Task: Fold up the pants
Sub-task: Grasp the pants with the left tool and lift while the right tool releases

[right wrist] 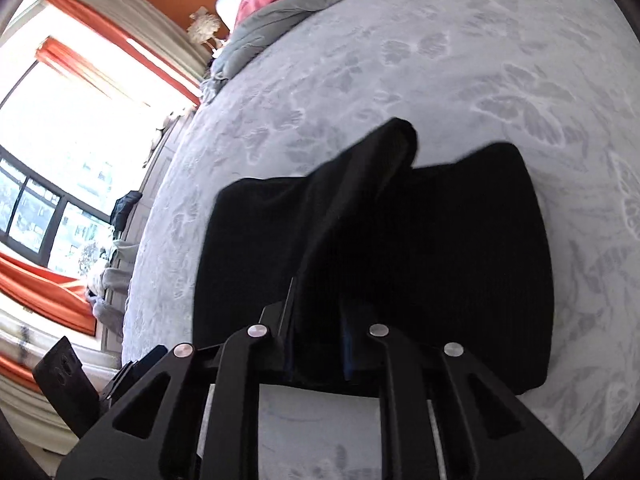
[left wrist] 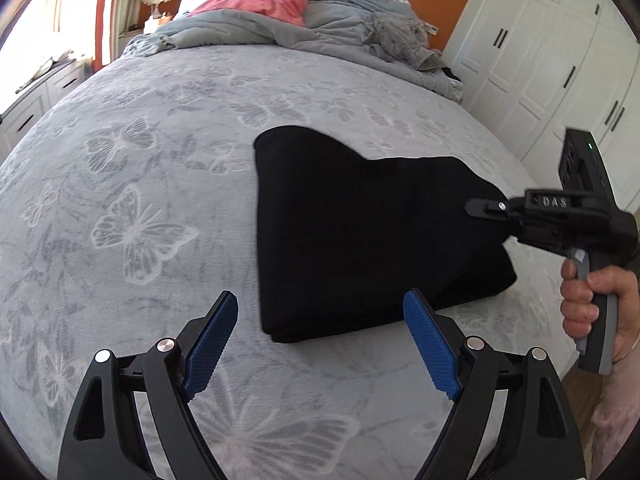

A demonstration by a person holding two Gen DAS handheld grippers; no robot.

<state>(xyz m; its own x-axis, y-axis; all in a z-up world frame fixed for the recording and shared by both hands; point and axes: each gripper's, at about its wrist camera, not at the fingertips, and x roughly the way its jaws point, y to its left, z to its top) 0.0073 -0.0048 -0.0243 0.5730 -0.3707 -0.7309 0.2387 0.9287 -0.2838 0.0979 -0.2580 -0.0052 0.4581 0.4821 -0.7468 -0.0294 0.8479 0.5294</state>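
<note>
Both tools are over the bed (left wrist: pixel 132 184). On the left, the left tool (left wrist: pixel 316 314) has its blue-padded fingers (left wrist: pixel 212 340) spread wide apart with nothing between them, hovering above the butterfly-patterned bedspread just at the near edge of the black pants (left wrist: pixel 360 240). One blue pad overlaps the near edge of the pants in the left wrist view; whether it touches the cloth cannot be told.

The right tool (right wrist: pixel 320 336) is clamped on the pants (right wrist: pixel 440 248): in the right wrist view black cloth runs between its closed-in fingers and rises away from them as a lifted ridge. In the left wrist view the same tool (left wrist: pixel 476 206) comes in from the right side, held by a hand (left wrist: pixel 588 300) on its grey grip, with its tip at the right corner of the pants, which is pulled up off the bed.

The pants lie as a folded black bundle near the middle of the bed, several layers thick at the near edge. At the head of the bed sit a crumpled grey duvet (left wrist: pixel 280 24) and a pink pillow (left wrist: pixel 256 0). White wardrobe doors (left wrist: pixel 540 52) stand along the right side of the room.
</note>
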